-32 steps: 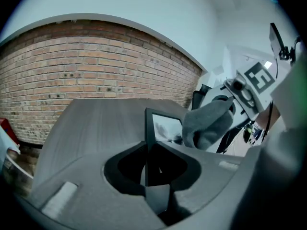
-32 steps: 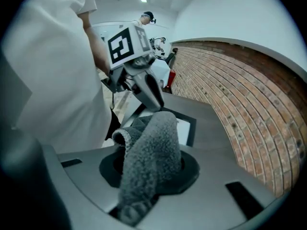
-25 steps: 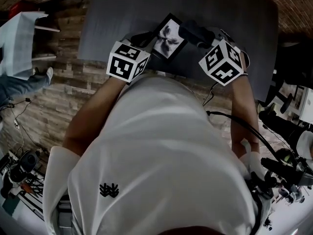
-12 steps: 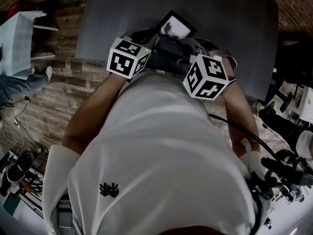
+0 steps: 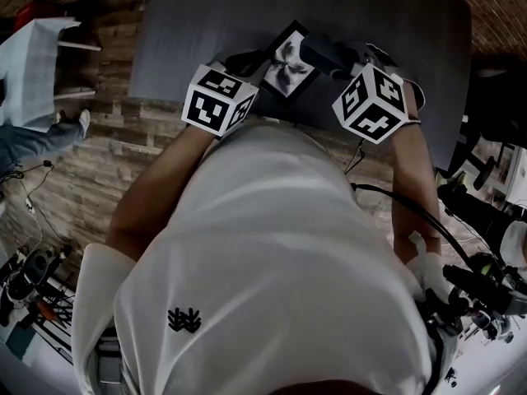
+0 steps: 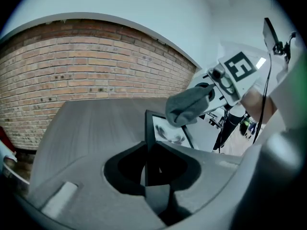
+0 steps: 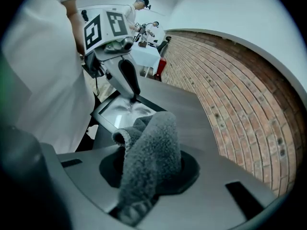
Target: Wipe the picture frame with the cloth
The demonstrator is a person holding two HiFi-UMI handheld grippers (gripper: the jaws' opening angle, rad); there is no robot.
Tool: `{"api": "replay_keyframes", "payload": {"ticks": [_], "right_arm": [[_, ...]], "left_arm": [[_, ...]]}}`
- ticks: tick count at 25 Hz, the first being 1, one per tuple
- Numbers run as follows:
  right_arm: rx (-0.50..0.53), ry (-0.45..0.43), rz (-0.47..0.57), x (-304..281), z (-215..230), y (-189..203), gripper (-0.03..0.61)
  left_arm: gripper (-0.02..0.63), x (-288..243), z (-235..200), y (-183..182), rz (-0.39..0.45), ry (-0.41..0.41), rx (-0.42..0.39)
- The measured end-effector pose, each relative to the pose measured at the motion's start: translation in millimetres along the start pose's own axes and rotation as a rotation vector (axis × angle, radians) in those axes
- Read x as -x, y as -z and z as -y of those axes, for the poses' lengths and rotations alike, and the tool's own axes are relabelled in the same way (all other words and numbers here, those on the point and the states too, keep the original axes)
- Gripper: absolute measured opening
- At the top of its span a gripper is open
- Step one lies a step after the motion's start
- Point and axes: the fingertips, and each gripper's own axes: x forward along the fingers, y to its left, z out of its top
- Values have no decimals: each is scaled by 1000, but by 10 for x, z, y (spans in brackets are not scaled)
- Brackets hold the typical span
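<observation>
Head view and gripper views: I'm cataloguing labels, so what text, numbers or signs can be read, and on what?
No readable words or numbers anywhere.
Marker cubes: black-and-white square patterns, no letters.
Shirt emblem: a small dark graphic, no letters.
Picture frame: an image, no caption.

The picture frame [image 5: 286,59] is edged in black, round a pale grey print with a dark smudged motif. The cloth [image 7: 146,162] is plain mid-grey. The table [image 5: 206,23] is shown in dark grey, finely streaked. The brick wall [image 6: 86,61] is coursed in red-brown with pale mortar lines. The marker cubes [image 5: 218,99] are printed white with black blocks. The shirt [image 5: 272,253] is white, marked with a small black emblem [image 5: 184,320].
</observation>
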Motion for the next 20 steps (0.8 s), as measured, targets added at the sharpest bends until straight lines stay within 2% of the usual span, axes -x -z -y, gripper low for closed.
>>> {"api": "replay_keyframes", "payload": {"ticks": [4, 9, 13, 15, 20], "right_arm": [[-4, 28, 28, 51, 51, -67, 91], [93, 0, 108, 97, -180, -405, 91], [159, -23, 98, 0, -297, -479, 91], [152, -8, 77, -41, -230, -417, 91], [56, 76, 38, -26, 123, -253, 91]], "left_arm": [[74, -2, 0, 18, -9, 5, -2], [74, -26, 37, 6, -13, 18, -6], [74, -53, 124, -9, -18, 40, -19], [74, -52, 165, -6, -18, 53, -23], [75, -40, 216, 30, -26, 76, -37]]}}
